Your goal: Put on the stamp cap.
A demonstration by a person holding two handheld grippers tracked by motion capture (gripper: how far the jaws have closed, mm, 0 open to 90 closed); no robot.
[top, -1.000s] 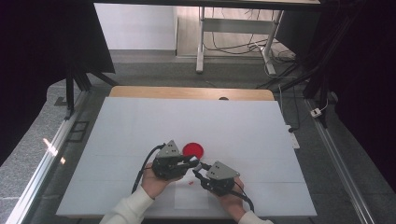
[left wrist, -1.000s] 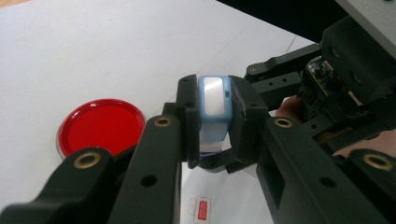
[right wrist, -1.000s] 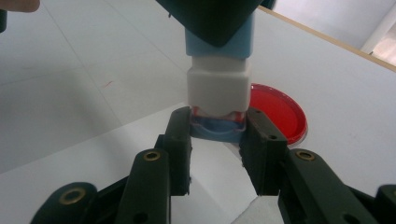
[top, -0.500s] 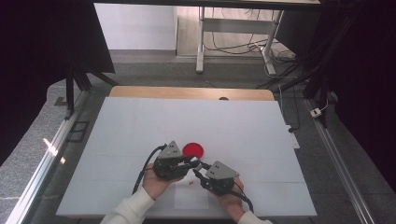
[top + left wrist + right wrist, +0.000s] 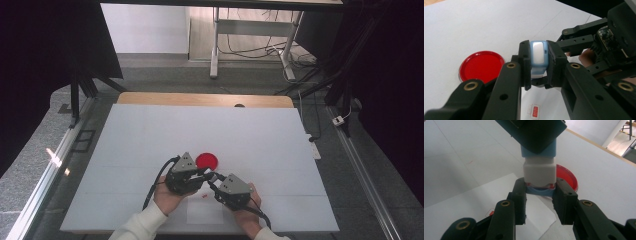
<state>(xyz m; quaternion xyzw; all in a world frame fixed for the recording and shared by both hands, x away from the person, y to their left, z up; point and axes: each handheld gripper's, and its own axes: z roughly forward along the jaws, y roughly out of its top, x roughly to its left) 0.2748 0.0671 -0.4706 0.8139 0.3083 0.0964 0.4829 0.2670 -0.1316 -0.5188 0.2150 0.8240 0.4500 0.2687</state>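
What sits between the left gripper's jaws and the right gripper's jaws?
A small blue-and-white block, clamped by the left gripper at one end and the right gripper at the other, as both gripper views show.

I see a white table (image 5: 150,135) carrying a red round dish (image 5: 207,160) near centre, plus a paper sheet (image 5: 205,212) nearer me.

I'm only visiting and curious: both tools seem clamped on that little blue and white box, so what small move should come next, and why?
Probably a gentle pull apart. The left tool grips the blue part of the little box, while the right tool pinches its lower blue end, beneath the white section. Both are shut on it above the table, near the red dish.
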